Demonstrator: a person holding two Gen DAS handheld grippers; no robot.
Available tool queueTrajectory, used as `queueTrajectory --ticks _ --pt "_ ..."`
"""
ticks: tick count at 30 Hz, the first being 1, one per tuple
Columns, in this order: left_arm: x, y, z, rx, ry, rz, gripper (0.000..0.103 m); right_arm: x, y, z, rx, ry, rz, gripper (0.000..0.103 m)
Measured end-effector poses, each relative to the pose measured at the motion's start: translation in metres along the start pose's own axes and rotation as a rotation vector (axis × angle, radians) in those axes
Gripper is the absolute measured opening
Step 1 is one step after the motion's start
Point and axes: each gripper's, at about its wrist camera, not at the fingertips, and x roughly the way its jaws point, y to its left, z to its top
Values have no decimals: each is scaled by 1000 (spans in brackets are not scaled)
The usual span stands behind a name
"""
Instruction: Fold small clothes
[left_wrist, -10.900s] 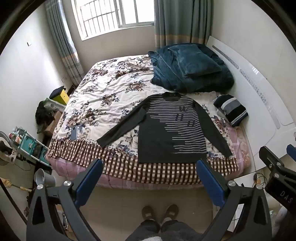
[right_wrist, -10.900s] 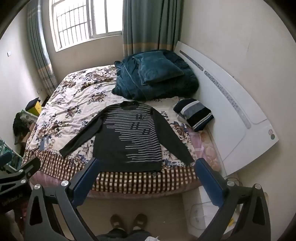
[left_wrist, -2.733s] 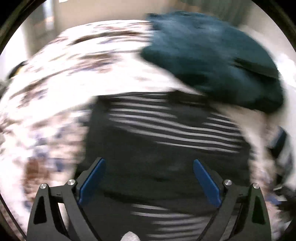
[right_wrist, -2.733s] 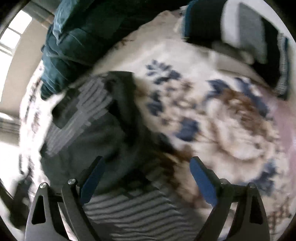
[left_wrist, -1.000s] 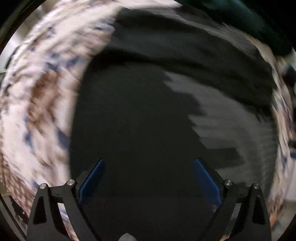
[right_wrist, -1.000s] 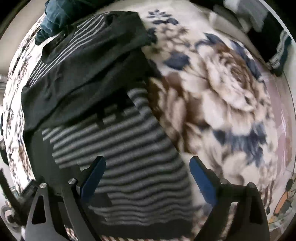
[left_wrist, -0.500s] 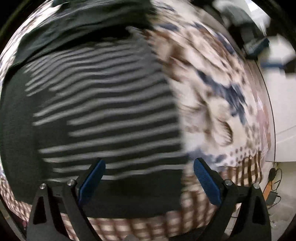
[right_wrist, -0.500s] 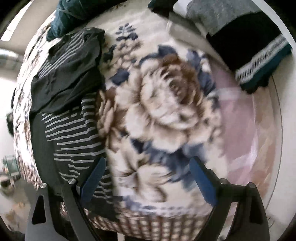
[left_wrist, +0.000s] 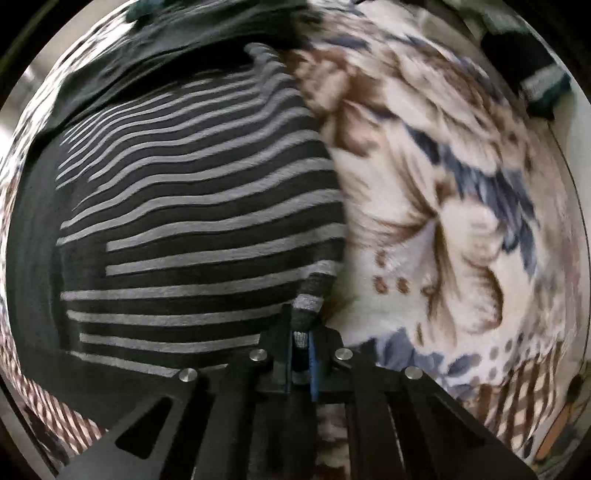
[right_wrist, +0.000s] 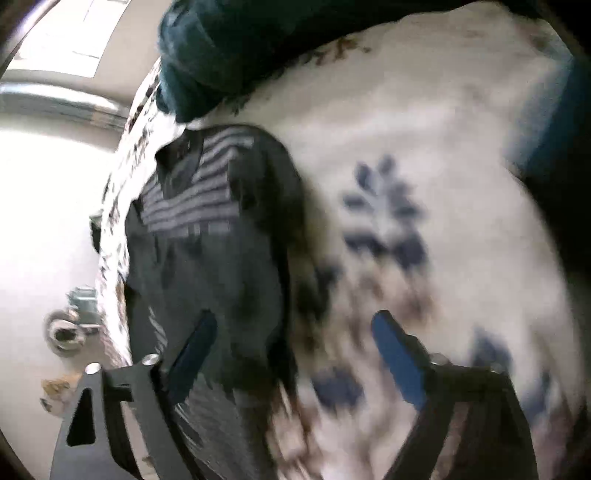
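- Left gripper: jaws closed on the lower side edge of the striped sweater, which lies flat on the floral blanket; thin pinch may slip when lifted.
- Right gripper: jaws wide, empty, apparently over the sweater's shoulder edge (blurred); a late grasp would skew the fold.

Bare floral blanket right of sweater; teal bedding blocks beyond

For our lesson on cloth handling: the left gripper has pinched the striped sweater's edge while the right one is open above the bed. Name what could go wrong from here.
1. The left gripper holds only a narrow pinch at the sweater edge; a pull may slip it free or stretch the knit.
2. The right gripper is open and holds nothing, so a one-sided lift could drag the sweater askew across the floral blanket.
3. The folded-in sleeve may fall open.
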Motion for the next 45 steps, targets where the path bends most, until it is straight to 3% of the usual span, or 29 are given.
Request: queueTrajectory --ticks 4,5,6,7,9,13,16,22,29,33,36,41,45 --pt "-14 23 3 -64 -22 -15 4 57 0 45 49 91 93 77" --pt "-19 30 7 -78 -27 -18 4 69 3 50 40 109 100 69" --pt "-22 33 7 -92 -32 -21 4 77 8 52 24 121 75 42" --pt "-25 35 8 -105 -32 -24 4 82 14 53 5 120 52 25" --pt "-31 40 6 -134 -31 -29 4 80 35 54 -47 103 -3 19" --pt "-44 43 9 -199 -47 -18 4 62 66 54 -79 98 -15 17" --pt "-74 61 8 -269 -95 -17 3 47 90 51 -108 103 -44 17" --pt "-145 126 -10 -451 -222 -25 3 22 162 51 -200 95 -101 17" --pt "-161 228 -27 -648 -281 -48 3 34 284 64 -219 51 -183 16" --pt "-144 288 -49 -735 -261 -84 3 90 364 61 -243 66 -225 16" --pt "-124 326 -58 -753 -237 -91 3 163 420 60 -272 95 -289 16" --pt "-75 390 -74 -811 -172 -107 3 283 464 60 -302 156 -460 16" --pt "-41 424 -81 -854 -103 -164 4 328 474 62 -272 163 -583 17"
